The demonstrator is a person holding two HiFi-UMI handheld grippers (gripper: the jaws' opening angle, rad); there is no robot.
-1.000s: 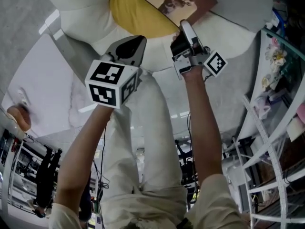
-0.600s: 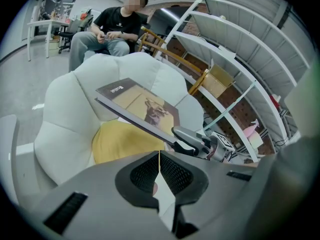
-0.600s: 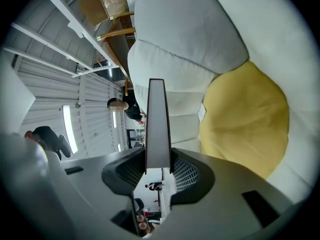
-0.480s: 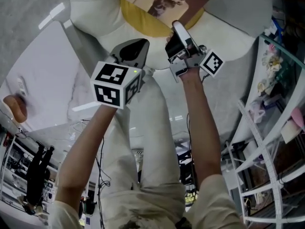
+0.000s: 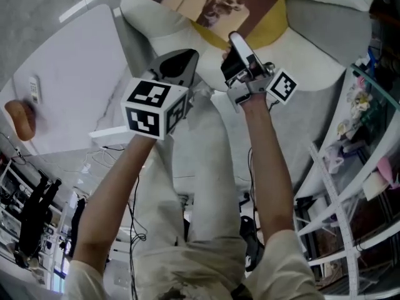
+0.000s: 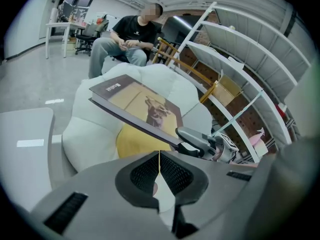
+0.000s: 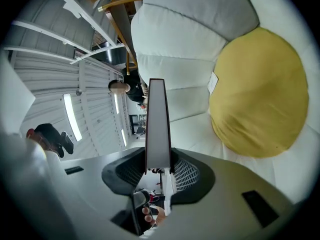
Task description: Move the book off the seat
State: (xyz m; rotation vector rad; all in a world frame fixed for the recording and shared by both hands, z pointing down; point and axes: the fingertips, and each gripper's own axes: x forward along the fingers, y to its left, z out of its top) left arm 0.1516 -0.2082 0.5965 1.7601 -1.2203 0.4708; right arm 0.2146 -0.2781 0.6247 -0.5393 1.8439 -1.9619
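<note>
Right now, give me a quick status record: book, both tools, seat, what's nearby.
book: gripped at one edge by the right tool, tilted, raised above the yellow cushion
right tool: shut on the book's edge
left tool: jaws together, nothing between them, beside the right tool
seat: white, padded, yellow cushion in its middle
table: white, left of the seat in the head view
task status: book lifted off the cushion, held over the seat, not yet set down
</note>
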